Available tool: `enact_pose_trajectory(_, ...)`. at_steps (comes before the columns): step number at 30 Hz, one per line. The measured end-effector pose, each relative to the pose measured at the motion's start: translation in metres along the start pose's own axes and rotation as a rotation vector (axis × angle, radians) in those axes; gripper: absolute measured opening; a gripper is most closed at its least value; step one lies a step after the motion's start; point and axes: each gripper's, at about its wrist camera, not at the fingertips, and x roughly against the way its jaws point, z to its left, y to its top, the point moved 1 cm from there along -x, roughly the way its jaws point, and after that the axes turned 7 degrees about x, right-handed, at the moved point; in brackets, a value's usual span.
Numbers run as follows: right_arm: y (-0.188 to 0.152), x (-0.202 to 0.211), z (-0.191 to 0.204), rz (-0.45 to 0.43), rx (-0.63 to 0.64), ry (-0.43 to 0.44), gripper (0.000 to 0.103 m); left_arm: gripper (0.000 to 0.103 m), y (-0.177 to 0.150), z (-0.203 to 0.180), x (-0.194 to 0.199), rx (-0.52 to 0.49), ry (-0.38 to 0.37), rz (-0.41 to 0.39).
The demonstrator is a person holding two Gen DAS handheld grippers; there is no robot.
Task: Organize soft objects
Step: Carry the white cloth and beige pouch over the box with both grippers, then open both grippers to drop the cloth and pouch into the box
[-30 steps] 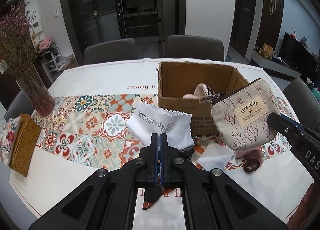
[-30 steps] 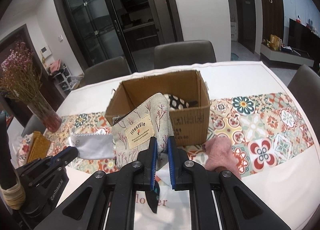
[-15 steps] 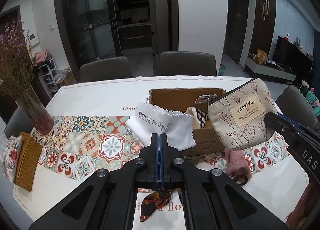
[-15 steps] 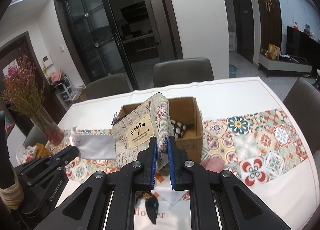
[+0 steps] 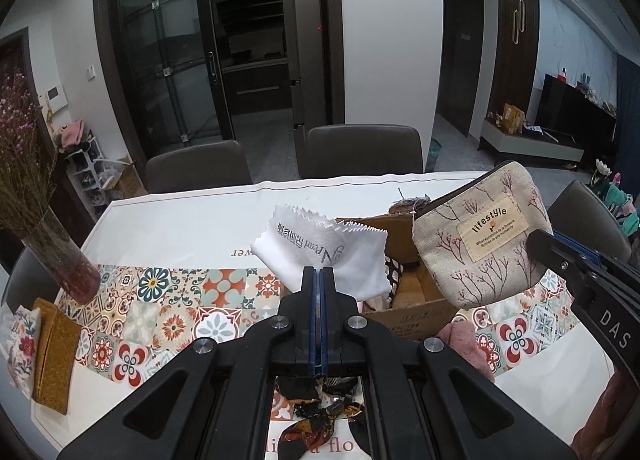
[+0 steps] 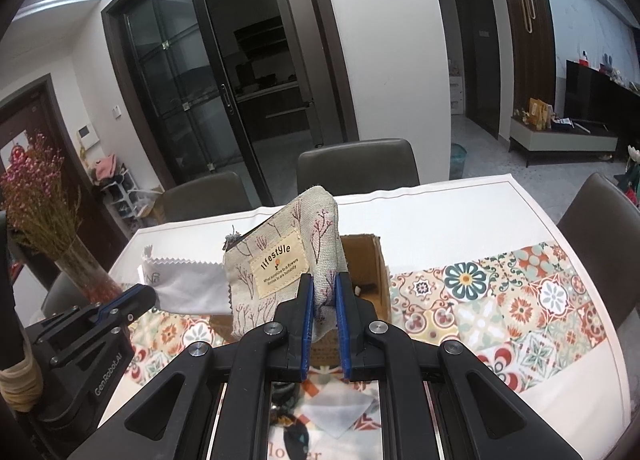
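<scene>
My left gripper (image 5: 318, 274) is shut on a corner of a white zigzag-edged cloth (image 5: 324, 248), which hangs in the air above the table. My right gripper (image 6: 322, 282) is shut on a beige "lifestyle" zip pouch (image 6: 276, 260), also lifted. Both items hover over an open cardboard box (image 5: 408, 314) that holds a dotted fabric. In the left wrist view the pouch (image 5: 480, 236) and the right gripper (image 5: 538, 242) sit at the right. In the right wrist view the cloth (image 6: 188, 286) and the left gripper (image 6: 140, 296) sit at the left.
A pink soft item (image 5: 460, 344) lies by the box and dark patterned fabric (image 5: 316, 400) under my left gripper. A small white cloth (image 6: 336, 412) lies near the front edge. A vase of dried flowers (image 5: 60, 260) and a mustard wallet (image 5: 52, 356) stand at the left. Chairs ring the table.
Both grippers have risen, carrying the white cloth and the pouch higher above the table. The box and tablecloth now sit lower and smaller in both views.
</scene>
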Motion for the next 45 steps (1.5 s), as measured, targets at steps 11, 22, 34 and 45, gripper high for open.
enact_pose_trajectory(11, 0.015, -0.017, -0.006, 0.011, 0.000, -0.018, 0.012, 0.003, 0.017, -0.005, -0.022, -0.013, -0.022, 0.012)
enact_pose_trajectory(22, 0.018, -0.051, -0.007, 0.058, -0.002, -0.027, 0.012, 0.003, 0.022, -0.006, -0.060, -0.016, -0.032, 0.047)
enact_pose_trajectory(34, 0.017, -0.100, -0.013, 0.129, -0.015, -0.028, 0.012, 0.004, 0.022, -0.005, -0.119, -0.015, -0.031, 0.124)
enact_pose_trajectory(45, 0.012, -0.133, -0.019, 0.186, -0.036, -0.010, 0.016, 0.006, 0.016, -0.007, -0.150, -0.005, -0.033, 0.182)
